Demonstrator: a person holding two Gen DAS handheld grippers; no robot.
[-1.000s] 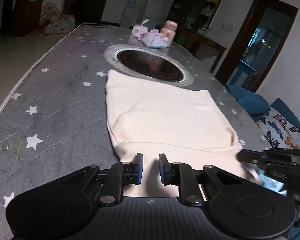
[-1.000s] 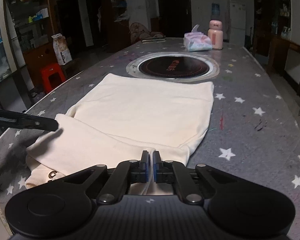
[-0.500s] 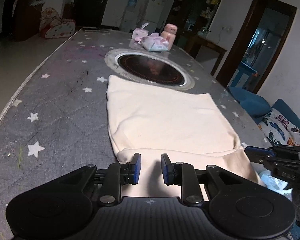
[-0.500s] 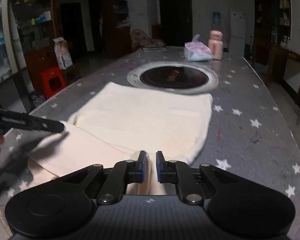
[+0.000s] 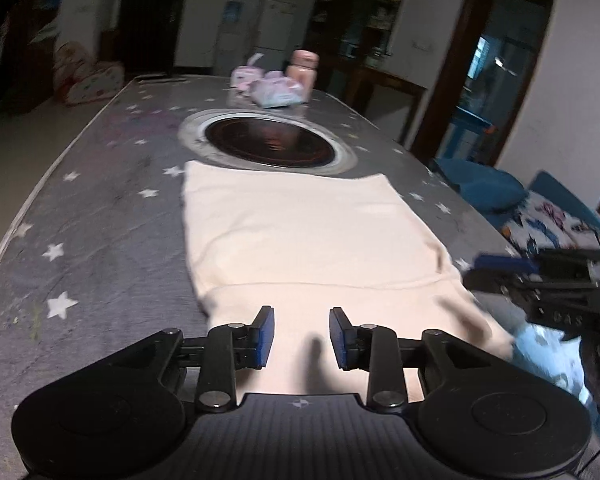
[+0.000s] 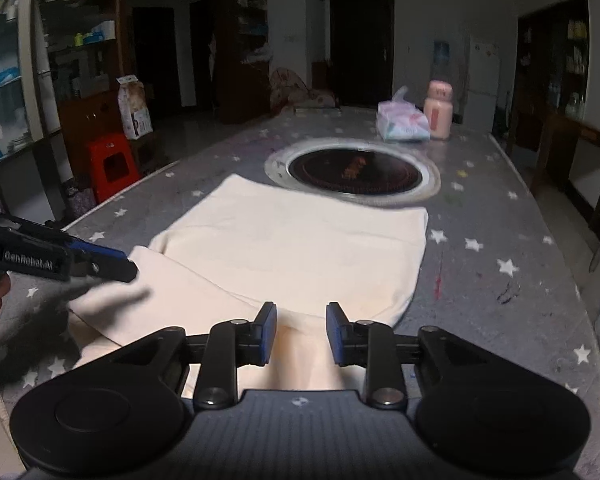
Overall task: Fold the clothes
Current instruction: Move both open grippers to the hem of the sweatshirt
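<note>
Star-patterned grey bench (image 5: 84, 216) carries my cream garment (image 5: 300, 240), folded, just before the round cooktop (image 5: 270, 146). My left claw (image 5: 302, 338) is spreading above its near fold, gripping nothing; my right claw (image 6: 301, 334) likewise, opening, cloth beneath untouched.

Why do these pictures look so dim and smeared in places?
Left wrist view: dim room, bright doorway, blurred right claw, table edge bowed by the fisheye. Right wrist view: left claw smeared, throwing a soft shadow on the cream garment.
</note>
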